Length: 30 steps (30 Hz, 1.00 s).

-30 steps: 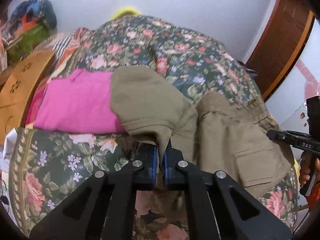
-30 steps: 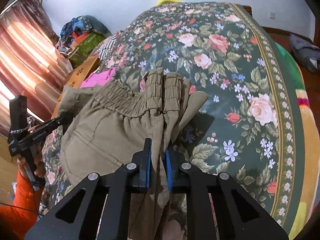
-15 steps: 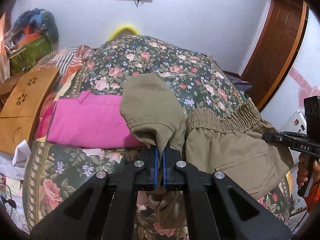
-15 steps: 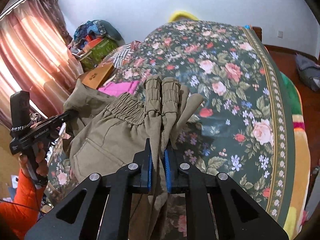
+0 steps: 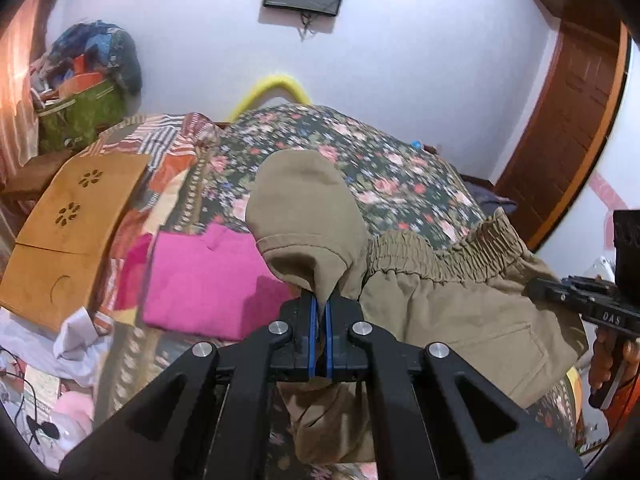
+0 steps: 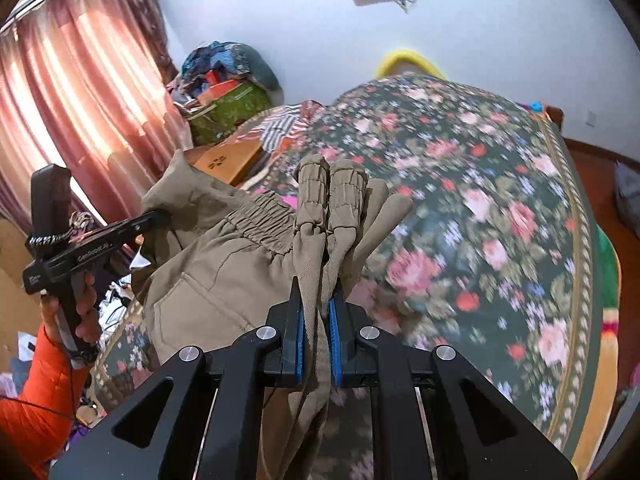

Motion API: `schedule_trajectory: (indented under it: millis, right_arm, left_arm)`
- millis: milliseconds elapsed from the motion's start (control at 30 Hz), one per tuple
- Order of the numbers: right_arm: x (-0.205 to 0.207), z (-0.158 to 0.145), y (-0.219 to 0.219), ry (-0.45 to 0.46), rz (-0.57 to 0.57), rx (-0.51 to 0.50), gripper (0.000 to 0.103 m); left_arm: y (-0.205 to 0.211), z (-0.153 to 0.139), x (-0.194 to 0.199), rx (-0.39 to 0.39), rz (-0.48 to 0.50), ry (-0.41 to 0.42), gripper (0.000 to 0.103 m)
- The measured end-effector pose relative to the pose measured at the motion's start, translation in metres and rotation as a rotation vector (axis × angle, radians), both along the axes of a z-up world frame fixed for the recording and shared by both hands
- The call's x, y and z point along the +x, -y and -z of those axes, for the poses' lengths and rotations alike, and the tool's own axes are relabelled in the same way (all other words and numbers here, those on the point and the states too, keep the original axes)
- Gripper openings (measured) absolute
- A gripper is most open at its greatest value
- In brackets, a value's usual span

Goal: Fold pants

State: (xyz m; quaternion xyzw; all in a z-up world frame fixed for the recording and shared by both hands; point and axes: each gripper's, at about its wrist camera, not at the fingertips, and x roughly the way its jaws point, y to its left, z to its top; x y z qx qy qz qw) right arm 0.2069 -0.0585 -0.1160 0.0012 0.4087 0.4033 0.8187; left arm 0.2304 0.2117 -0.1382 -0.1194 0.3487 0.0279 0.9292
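Note:
The olive-khaki pants [image 5: 452,304] hang in the air above the floral bed, held between both grippers. My left gripper [image 5: 320,320] is shut on a hemmed end of the pants, which flops over its tips. My right gripper [image 6: 317,320] is shut on the bunched elastic waistband [image 6: 332,192], which stands up above its tips. The waistband and a back pocket stretch between the two in the right wrist view [image 6: 224,272]. Each gripper shows in the other's view: the right one [image 5: 576,308] and the left one [image 6: 92,244].
The bed has a dark floral cover [image 6: 480,208]. A folded pink garment [image 5: 200,284] lies on it at the left, beside a wooden board [image 5: 68,232]. A heap of clothes and bags [image 5: 88,92] sits by the curtain. A wooden door [image 5: 568,128] is at the right.
Both grippers have risen with the pants, lifting them off the bed. More of the wall and its screen shows now. The grips have not changed.

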Motion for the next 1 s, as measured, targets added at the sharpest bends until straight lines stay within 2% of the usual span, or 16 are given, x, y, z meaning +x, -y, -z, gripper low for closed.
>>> schedule_trajectory:
  millis: [333,633,867,1000]
  right_arm:
    - [0.030,0.000,-0.079,0.030,-0.076,-0.004,0.009]
    - [0.067,0.022,-0.136,0.013,-0.096,-0.003,0.009]
    - [0.088,0.049,-0.159,-0.022,-0.086,-0.005,0.009]
    - [0.096,0.074,-0.164,-0.052,-0.079,-0.047,0.009]
  left_arm:
    - [-0.072,0.012,0.033,0.032,-0.092,-0.001,0.002]
    - [-0.132,0.039,0.066,-0.012,-0.145,-0.021,0.002]
    - [-0.165,0.080,0.090,-0.073,-0.160,-0.069,0.002]
    - [-0.173,0.107,0.093,-0.061,-0.186,-0.130,0.002]
